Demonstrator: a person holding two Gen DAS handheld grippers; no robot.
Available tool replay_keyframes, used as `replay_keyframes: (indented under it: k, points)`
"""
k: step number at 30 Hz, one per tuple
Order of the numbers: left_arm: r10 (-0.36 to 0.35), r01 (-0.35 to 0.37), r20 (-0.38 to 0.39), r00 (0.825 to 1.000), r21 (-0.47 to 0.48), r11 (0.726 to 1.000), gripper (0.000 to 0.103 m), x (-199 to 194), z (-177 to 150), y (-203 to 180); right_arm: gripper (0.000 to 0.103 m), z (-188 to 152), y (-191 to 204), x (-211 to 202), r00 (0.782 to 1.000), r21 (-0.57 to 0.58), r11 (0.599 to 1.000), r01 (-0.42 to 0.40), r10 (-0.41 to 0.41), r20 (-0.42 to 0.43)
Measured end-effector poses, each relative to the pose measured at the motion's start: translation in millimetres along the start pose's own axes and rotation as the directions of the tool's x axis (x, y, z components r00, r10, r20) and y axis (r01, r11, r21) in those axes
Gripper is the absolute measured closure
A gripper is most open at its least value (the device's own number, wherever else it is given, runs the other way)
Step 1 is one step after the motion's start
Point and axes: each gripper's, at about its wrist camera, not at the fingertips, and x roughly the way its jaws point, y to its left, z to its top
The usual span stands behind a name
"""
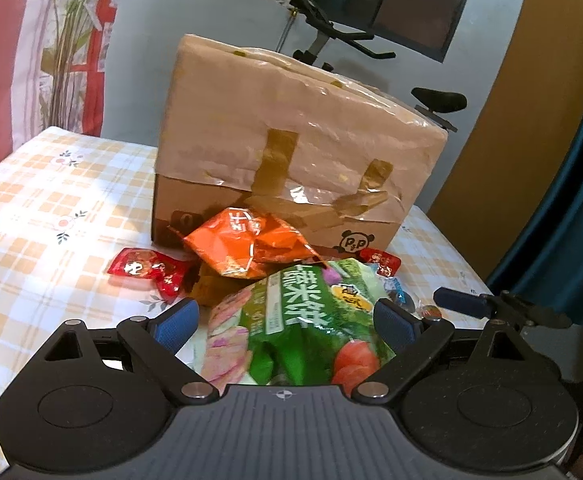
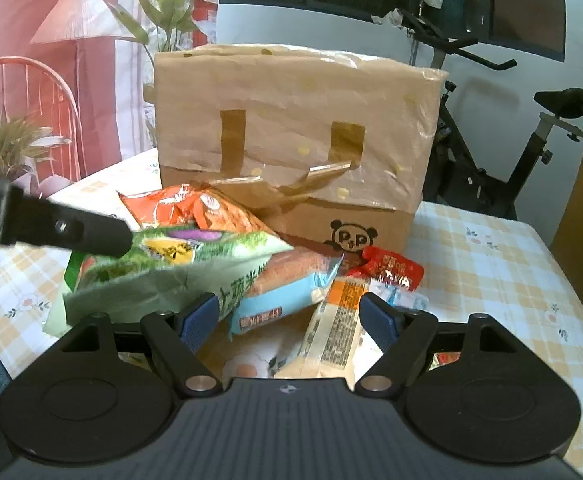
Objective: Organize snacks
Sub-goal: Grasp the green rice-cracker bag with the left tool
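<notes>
A green snack bag (image 1: 303,320) fills the gap between the blue pads of my left gripper (image 1: 285,320), which is shut on it. In the right wrist view the green bag (image 2: 163,268) hangs tilted above the pile, with a left finger (image 2: 71,228) on its upper edge. My right gripper (image 2: 289,316) stands open over a light blue packet (image 2: 275,300) and a yellow-orange packet (image 2: 335,328), pressing neither. An orange bag (image 1: 243,248) and red packets (image 1: 147,270) (image 2: 391,270) lie by the tall taped cardboard box (image 1: 291,140) (image 2: 291,120).
Everything sits on a table with a yellow checked cloth (image 1: 51,200) (image 2: 491,260). Beyond the box stands an exercise bike (image 2: 491,140). A leafy plant (image 2: 163,8) and a red curtain are at the back left. The right gripper's finger (image 1: 463,304) shows at the right edge.
</notes>
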Motion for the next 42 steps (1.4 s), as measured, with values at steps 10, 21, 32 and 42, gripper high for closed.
replay_keyframes:
  k: [10, 21, 32, 42]
  points:
    - [-0.015, 0.012, 0.054, 0.998, 0.045, 0.999, 0.008, -18.2, -2.0, 6.4, 0.024, 14.6, 5.8, 5.5, 1.0, 0.002, 1.0, -0.009, 0.009, 0.006]
    - [-0.034, 0.025, 0.065, 0.997, 0.131, 0.991, 0.007, -22.7, -8.9, 0.8, 0.024, 31.9, 6.0, 17.7, 0.998, -0.02, 0.998, -0.062, 0.062, 0.002]
    - [-0.063, 0.053, 0.035, 0.997, 0.227, 0.972, 0.006, -30.5, -20.1, -2.4, 0.025, 35.0, 3.6, 24.5, 0.996, 0.025, 0.996, -0.089, 0.09, -0.028]
    - [0.086, -0.098, 0.047, 0.995, 0.413, 0.905, 0.006, 10.0, -19.5, -21.9, 0.025, 38.5, 8.6, 25.4, 0.993, 0.039, 0.993, -0.115, 0.116, -0.029]
